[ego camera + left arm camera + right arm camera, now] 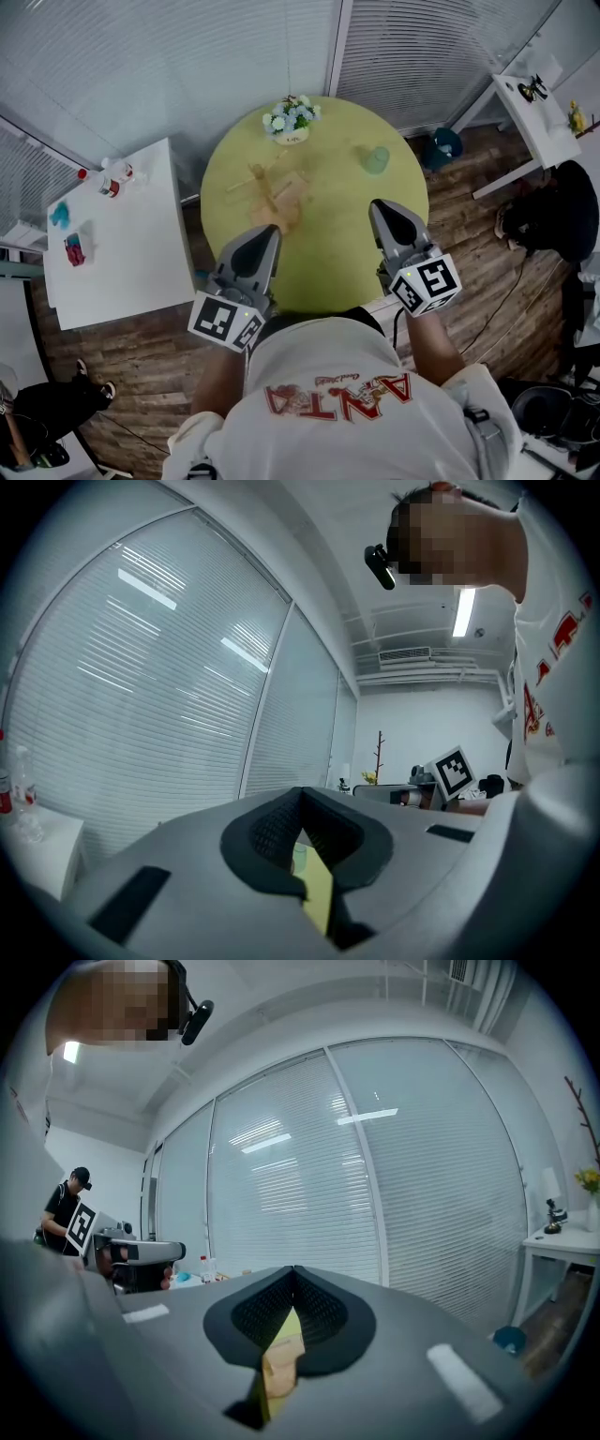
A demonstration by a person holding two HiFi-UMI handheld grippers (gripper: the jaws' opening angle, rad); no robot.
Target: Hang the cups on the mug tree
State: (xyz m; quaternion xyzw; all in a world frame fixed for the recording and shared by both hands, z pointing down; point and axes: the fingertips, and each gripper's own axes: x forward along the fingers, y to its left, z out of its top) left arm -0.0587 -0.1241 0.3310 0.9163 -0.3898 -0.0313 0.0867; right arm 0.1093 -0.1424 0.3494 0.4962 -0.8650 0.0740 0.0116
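While blinds are lining the far wall, left gripper and right gripper are hovering closed over the round table; long axis of mug tree unclear.

Red capitals "ANTA" across the white shirt, upside down in the head view; smaller red script beside them, too small to read. Black-and-white square code markers, no letters, on the cubes of left gripper and right gripper
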